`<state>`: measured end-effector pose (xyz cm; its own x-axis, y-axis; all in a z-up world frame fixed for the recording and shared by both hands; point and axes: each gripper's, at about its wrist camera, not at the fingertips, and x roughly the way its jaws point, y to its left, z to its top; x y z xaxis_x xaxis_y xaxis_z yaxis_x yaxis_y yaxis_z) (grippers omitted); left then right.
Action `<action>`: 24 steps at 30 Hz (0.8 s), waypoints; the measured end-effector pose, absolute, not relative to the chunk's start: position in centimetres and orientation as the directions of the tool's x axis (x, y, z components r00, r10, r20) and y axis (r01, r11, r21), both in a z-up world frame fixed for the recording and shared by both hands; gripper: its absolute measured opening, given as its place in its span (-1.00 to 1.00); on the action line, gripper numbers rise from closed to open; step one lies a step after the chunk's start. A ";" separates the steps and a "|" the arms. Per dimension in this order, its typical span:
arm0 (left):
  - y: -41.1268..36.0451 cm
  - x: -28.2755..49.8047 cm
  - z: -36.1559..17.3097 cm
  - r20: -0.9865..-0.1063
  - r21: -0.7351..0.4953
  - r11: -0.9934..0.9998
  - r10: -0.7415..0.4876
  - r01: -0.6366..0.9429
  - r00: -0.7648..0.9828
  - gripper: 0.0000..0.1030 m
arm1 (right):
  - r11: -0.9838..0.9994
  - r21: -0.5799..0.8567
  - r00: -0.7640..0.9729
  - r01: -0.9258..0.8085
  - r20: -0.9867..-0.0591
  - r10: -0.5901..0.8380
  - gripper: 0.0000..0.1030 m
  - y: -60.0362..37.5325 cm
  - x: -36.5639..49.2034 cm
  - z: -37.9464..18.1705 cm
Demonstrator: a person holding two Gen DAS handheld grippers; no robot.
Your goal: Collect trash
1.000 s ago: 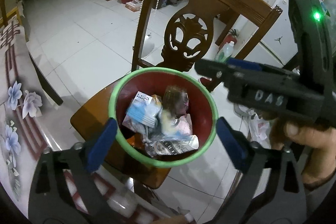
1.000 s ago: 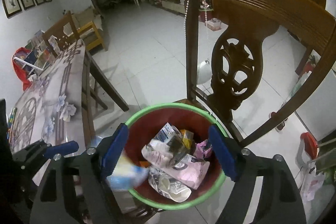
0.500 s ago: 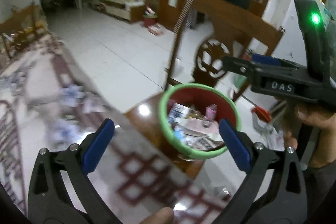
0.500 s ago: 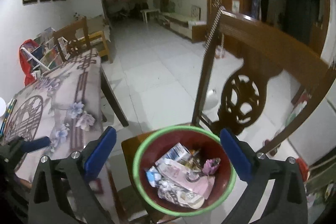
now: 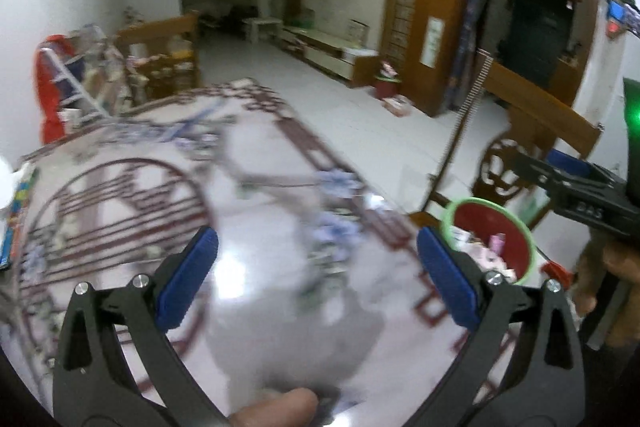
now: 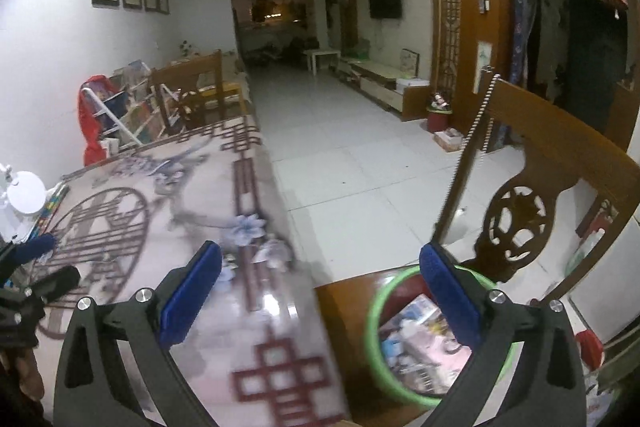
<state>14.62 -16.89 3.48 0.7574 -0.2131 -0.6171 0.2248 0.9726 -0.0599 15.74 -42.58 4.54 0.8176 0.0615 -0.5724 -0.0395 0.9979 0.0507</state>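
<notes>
Trash (image 6: 420, 351) fills the green-rimmed bin (image 6: 374, 327) on the chair seat (image 6: 344, 291); both tools (image 5: 316, 275) (image 6: 320, 291) gape empty.

tabletop (image 5: 260, 307) bare under claws; chair back (image 6: 560, 163) flanks bin (image 6: 374, 327).

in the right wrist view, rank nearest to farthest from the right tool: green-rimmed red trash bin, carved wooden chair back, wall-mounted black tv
1. Green-rimmed red trash bin, just behind the right tool's right finger.
2. Carved wooden chair back, beyond the bin, to the right.
3. Wall-mounted black tv, on the far wall.
</notes>
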 end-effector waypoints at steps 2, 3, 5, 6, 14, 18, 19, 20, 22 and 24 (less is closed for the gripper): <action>-14.7 13.4 3.8 -0.591 -0.036 0.982 -0.171 0.185 0.788 0.89 | 0.997 0.053 0.819 -0.054 -0.569 0.074 0.86 -41.0 15.1 4.4; -13.7 12.8 4.0 -0.580 -0.030 0.985 -0.156 0.170 0.800 0.89 | 0.997 0.053 0.819 -0.063 -0.567 0.082 0.86 -40.3 14.7 4.3; -12.3 12.0 4.1 -0.560 -0.027 0.989 -0.135 0.145 0.817 0.89 | 0.995 0.048 0.821 -0.084 -0.563 0.096 0.86 -38.5 13.9 4.1; -11.7 11.5 4.2 -0.551 -0.024 0.991 -0.122 0.130 0.825 0.90 | 0.995 0.044 0.822 -0.092 -0.561 0.101 0.86 -38.0 13.6 4.1; -9.7 9.3 3.6 -0.512 0.014 0.997 -0.061 0.079 0.857 0.90 | 0.988 -0.012 0.853 -0.153 -0.506 0.126 0.86 -33.1 10.1 4.1; -9.7 9.1 3.5 -0.507 0.011 0.997 -0.063 0.079 0.860 0.90 | 0.988 -0.014 0.864 -0.157 -0.487 0.130 0.86 -32.2 8.9 4.3; -9.7 9.0 3.5 -0.506 0.012 0.996 -0.066 0.084 0.860 0.90 | 0.988 -0.015 0.867 -0.154 -0.482 0.128 0.86 -32.1 8.7 4.3; -9.8 9.0 3.5 -0.506 0.014 0.996 -0.069 0.089 0.860 0.90 | 0.988 -0.020 0.871 -0.152 -0.475 0.124 0.86 -32.0 8.5 4.4; -9.7 8.7 3.6 -0.496 0.013 0.996 -0.073 0.091 0.865 0.90 | 0.988 -0.020 0.875 -0.153 -0.467 0.126 0.86 -31.9 8.3 4.6; -9.6 8.5 3.8 -0.482 0.010 0.996 -0.074 0.090 0.873 0.90 | 0.988 -0.018 0.877 -0.152 -0.463 0.126 0.86 -31.9 8.2 4.6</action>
<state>8.47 -9.60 3.83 0.8730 -0.0744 -0.4821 0.0903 0.9959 0.0098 8.21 -31.90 4.64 0.8772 0.1261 -0.4632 -0.1517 0.9883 -0.0183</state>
